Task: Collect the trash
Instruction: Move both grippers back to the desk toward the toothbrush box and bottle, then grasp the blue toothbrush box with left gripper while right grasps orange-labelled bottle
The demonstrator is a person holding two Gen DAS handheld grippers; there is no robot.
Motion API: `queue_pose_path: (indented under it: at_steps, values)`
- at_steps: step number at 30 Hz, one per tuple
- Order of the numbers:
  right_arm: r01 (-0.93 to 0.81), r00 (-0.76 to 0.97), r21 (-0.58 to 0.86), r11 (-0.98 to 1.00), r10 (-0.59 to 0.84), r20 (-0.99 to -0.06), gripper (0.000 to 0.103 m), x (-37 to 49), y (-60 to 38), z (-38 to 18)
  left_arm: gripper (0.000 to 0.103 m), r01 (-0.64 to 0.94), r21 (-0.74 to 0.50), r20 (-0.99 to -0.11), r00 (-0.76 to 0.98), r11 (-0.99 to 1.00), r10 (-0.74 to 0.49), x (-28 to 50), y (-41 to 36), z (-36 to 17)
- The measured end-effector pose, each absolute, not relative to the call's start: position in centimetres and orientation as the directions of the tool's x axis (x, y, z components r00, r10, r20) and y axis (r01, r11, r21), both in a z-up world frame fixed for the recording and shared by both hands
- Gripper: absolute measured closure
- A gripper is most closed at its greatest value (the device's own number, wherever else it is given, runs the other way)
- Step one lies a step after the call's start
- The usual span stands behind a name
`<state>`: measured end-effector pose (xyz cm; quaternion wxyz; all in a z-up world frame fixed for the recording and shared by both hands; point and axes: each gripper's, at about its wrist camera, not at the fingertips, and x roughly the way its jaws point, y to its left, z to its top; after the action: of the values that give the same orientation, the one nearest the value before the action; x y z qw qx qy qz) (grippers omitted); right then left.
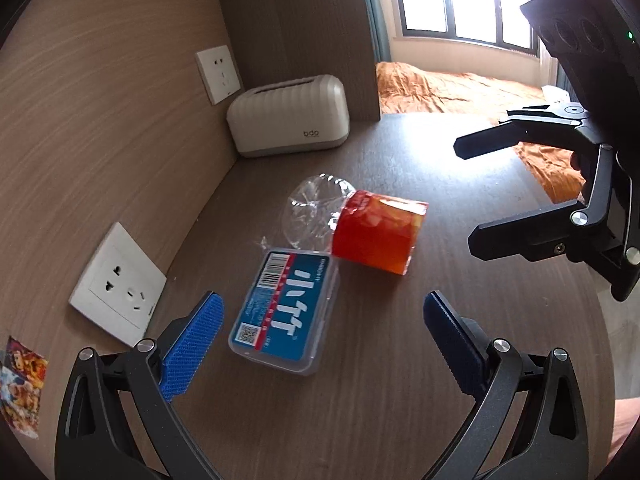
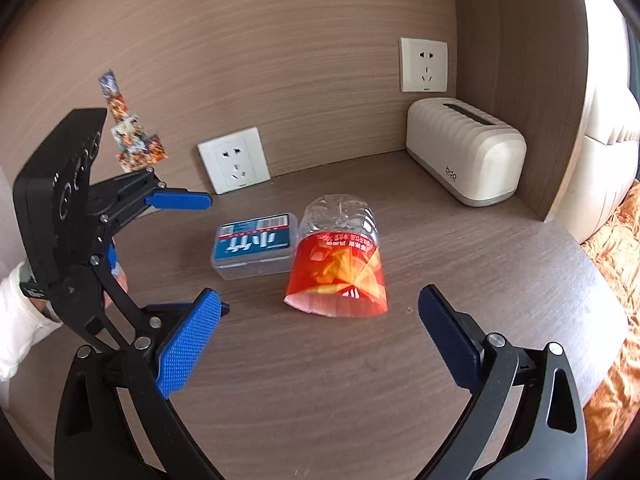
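Cut bottle [image 2: 338,258] touching plastic box [image 2: 254,245], both claws wide open and empty, probably skids away if nudged.

on the table [image 2: 360,380] the plastic box [image 2: 254,246] lies left of the cut bottle piece [image 2: 338,264], touching it. the tissue box [image 2: 464,156] stands far right, near the wall. a socket [image 2: 234,160] is behind the plastic box.

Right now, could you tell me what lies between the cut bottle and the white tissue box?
Nothing: only bare desk separates the cut bottle from the tissue box. Both wrist views show it, the right most plainly.
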<state>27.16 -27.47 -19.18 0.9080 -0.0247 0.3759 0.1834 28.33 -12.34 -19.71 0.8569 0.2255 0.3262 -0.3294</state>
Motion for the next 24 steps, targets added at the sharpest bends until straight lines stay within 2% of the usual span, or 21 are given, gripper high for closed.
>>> queue_pose_path:
  at_steps: [10, 12, 14, 15, 16, 17, 24]
  values:
    - [-0.29, 0.592, 0.116, 0.95, 0.273, -0.758, 0.005, 32.4, -27.2, -23.2, 0.007, 0.775, 0.071, -0.769, 0.443, 0.628, -0.46, 33.1, -12.1, -23.0]
    - [-0.285, 0.58, 0.127, 0.95, 0.277, -0.766, 0.004, 33.0, -27.3, -23.6, 0.022, 0.788, 0.06, -0.784, 0.417, 0.612, -0.46, 33.6, -12.4, -23.3]
    - [-0.282, 0.565, 0.138, 0.95, 0.281, -0.776, 0.005, 33.5, -27.3, -24.0, 0.027, 0.793, 0.047, -0.798, 0.396, 0.607, -0.454, 34.1, -12.6, -23.6]
    - [-0.282, 0.567, 0.143, 0.949, 0.285, -0.773, 0.008, 33.5, -27.4, -24.1, 0.037, 0.793, 0.032, -0.798, 0.387, 0.608, -0.463, 34.4, -12.5, -23.6]
    - [-0.291, 0.564, 0.153, 0.944, 0.299, -0.769, 0.021, 33.5, -27.4, -24.1, 0.042, 0.791, 0.017, -0.796, 0.381, 0.612, -0.471, 34.7, -12.4, -23.6]
    - [-0.293, 0.565, 0.158, 0.943, 0.304, -0.767, 0.03, 33.5, -27.3, -24.1, 0.044, 0.786, 0.016, -0.795, 0.385, 0.618, -0.469, 34.9, -12.3, -23.6]
    - [-0.304, 0.568, 0.179, 0.936, 0.329, -0.755, 0.032, 32.2, -27.6, -23.3, 0.045, 0.752, 0.038, -0.79, 0.426, 0.658, -0.441, 33.4, -12.0, -23.2]
